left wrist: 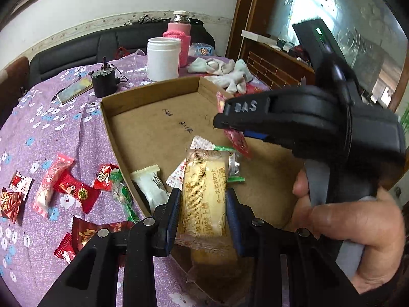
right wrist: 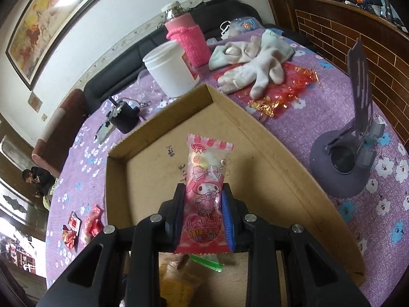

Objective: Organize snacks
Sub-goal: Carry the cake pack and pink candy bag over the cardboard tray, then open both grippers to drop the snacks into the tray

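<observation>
Snacks sit in both grips above a shallow cardboard tray (left wrist: 153,117). Left hand-held gripper (left wrist: 202,216) is clamped on a yellow biscuit packet (left wrist: 203,192) printed with Japanese text, the pads pressing its long sides; the packet hangs over the tray's near end. Right hand-held gripper (right wrist: 203,212) is closed on a pink My Melody candy packet (right wrist: 205,192), held upright over the tray floor, its crimped top pointing to twelve o'clock. In the left view the right hand-held gripper enters from three o'clock, a person's hand (left wrist: 340,220) around its handle.

Inside the tray, at the biscuit packet's nine o'clock, lies a white wrapped snack (left wrist: 150,186), with a small green-edged wrapper (left wrist: 236,168) at its three o'clock. Outside the tray, at nine o'clock, red and pink wrapped candies (left wrist: 69,186) are scattered on the purple floral cloth (left wrist: 51,133) covering the bench.

Beyond the tray at twelve o'clock stand a white plastic jar (right wrist: 171,69) and a flask in a pink knitted sleeve (right wrist: 189,38). White socks (right wrist: 253,61) lie at one o'clock over red foil, and a grey phone stand (right wrist: 347,158) sits at three o'clock.
</observation>
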### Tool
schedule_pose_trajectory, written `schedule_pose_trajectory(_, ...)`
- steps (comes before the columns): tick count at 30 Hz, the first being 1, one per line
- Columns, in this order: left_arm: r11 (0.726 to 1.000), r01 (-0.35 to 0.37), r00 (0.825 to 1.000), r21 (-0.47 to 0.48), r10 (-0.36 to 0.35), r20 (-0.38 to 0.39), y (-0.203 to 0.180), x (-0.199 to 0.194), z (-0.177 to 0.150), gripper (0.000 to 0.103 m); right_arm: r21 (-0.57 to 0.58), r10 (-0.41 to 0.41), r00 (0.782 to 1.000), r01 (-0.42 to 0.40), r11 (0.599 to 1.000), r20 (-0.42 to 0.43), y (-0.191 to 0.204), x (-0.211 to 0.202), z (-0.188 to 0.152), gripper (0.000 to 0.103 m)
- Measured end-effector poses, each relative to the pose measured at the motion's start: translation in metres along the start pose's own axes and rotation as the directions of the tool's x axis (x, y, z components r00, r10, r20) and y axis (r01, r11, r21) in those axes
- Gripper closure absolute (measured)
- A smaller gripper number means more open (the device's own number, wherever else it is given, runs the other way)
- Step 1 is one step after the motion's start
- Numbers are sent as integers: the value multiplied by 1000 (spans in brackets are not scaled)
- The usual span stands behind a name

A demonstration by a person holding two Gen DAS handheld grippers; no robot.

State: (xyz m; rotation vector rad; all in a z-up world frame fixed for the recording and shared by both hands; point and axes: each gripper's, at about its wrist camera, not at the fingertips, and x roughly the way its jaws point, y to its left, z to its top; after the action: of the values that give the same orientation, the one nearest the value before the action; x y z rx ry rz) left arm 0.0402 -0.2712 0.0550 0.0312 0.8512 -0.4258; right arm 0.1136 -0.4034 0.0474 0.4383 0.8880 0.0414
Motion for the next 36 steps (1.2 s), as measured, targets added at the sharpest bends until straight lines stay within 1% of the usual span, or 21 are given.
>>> schedule_pose_trajectory(4,1000,-13,1000,23,13,-4,-3,4,-4,68,-7,-30,1000,30,1000,-6,1,1,-2,77)
schedule_pose_trajectory(6,1000,-6,1000,24,6,-8,-3,4,-4,68,-6,-25,1000,25,1000,-15,1,2,-1,77)
schedule_pose_trajectory(9,1000,-9,1000,26,8,6,-4,0,-3,68,-22,-28,1000,27,999,-15,4,1,-2,75)
schedule_pose_trajectory(12,1000,14,1000,17,-14,3,-3,-4,-2,68,-35,-35,999,35,999,-11,7,0,-2,75)
schedule_pose_trajectory(15,1000,15,1000,13,-15,6,-2,-7,-1,68,-34,-39,999,39,999,-1,7,-3,-1,75)
schedule_pose_trajectory(16,1000,19,1000,9,-19,6,-2,-8,-1,68,-32,-39,999,39,999,1,7,-4,-1,72)
schedule_pose_trajectory(24,998,46,999,-29,-46,9,8,-21,0,67,-35,-26,999,27,999,38,10,-13,0,72)
schedule_pose_trajectory(29,997,50,998,-53,-48,36,21,-38,-1,67,-55,48,993,-42,998,106,19,-28,1,72)
schedule_pose_trajectory(33,996,37,998,-82,-32,57,40,-54,-5,67,-104,117,985,-104,989,128,38,-36,-5,72)
schedule_pose_trajectory(35,995,19,997,-98,-12,70,55,-64,-9,58,-134,157,980,-140,981,124,50,-38,-9,72)
schedule_pose_trajectory(36,994,12,997,-105,-4,76,61,-68,-11,51,-155,186,976,-168,974,113,58,-39,-12,72)
